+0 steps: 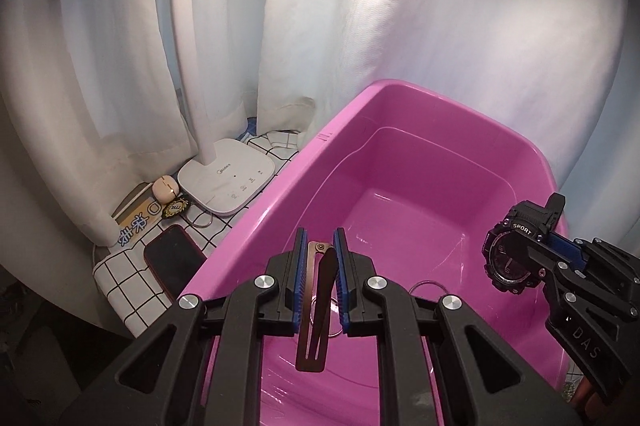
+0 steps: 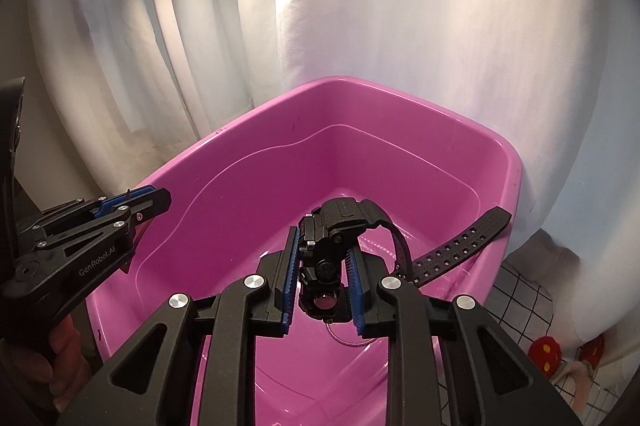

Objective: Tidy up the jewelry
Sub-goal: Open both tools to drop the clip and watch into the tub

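Grippers hover side by side over the pink plastic tub [image 1: 420, 161], each carrying a piece to drop in. Your left gripper [image 1: 320, 266] has its blue pads pressed nearly together on a thin brown strap [image 1: 316, 290] — seemingly a leather band with a rivet at its far end — which runs back between the jaws and hangs below them. Your right gripper [image 2: 323, 268] pinches the case of a black sport watch [image 2: 326, 258], the perforated rubber band [image 2: 460, 246] trailing out to the right over the tub's far side. From the left wrist view, the watch face [image 1: 508, 258] sits upright at the right gripper's tips, above the tub's right rim.

Both pieces are above the tub, not yet in it. A thin wire ring [image 2: 352, 336] already lies on the floor of the tub, just below the watch.

To finish this step well, lower each gripper closer to the tub floor before you spread the jaws — the watch is heavy and, dropped from height, could bounce or land on the ring. Keep the trailing band inside the rim so it does not catch on the wall as you go down. Release one hand at a time, and set the strap apart from the watch so the pieces do not tangle. The lamp base [image 1: 228, 177] and phone [image 1: 174, 262] on the checked cloth to the left are well clear of your path.
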`<state>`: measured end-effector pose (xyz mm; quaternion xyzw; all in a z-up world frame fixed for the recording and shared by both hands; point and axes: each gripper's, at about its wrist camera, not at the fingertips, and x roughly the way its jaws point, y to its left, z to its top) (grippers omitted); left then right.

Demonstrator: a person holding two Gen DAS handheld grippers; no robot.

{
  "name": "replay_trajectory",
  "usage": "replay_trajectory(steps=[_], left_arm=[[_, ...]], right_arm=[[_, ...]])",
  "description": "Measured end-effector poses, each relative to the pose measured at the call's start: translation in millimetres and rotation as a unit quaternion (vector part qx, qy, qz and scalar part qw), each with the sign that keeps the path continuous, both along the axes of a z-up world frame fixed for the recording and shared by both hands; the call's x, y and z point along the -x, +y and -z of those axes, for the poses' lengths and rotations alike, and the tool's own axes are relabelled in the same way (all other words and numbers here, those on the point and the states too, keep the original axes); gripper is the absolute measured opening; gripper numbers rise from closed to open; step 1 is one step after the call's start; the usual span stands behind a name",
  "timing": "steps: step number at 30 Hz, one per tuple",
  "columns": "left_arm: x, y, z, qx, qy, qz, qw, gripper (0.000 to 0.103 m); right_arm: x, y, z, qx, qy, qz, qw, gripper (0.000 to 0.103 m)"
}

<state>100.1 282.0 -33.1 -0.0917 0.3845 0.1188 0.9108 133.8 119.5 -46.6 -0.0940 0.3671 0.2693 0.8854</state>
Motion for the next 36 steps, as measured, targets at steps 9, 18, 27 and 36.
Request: replay_trajectory(steps=[9,18,27,36], left_arm=[[-7,-8,2,-0.035,0.025,0.003,0.9991,0.031],[-6,-12,-1,-0.055,0.029,0.004,0.9980,0.088],[-10,-12,2,-0.051,0.049,-0.002,0.9975,0.093],[-10,-15,0,-0.050,0.055,-0.002,0.9972,0.096]], right_arm=[[-11,5,14,0.014,0.018,0.013,1.000,0.022],[-5,7,8,0.021,-0.014,0.027,0.999,0.058],[-4,4,2,0.020,-0.022,0.036,0.999,0.060],[3,0,-4,0.021,-0.022,0.042,0.999,0.063]])
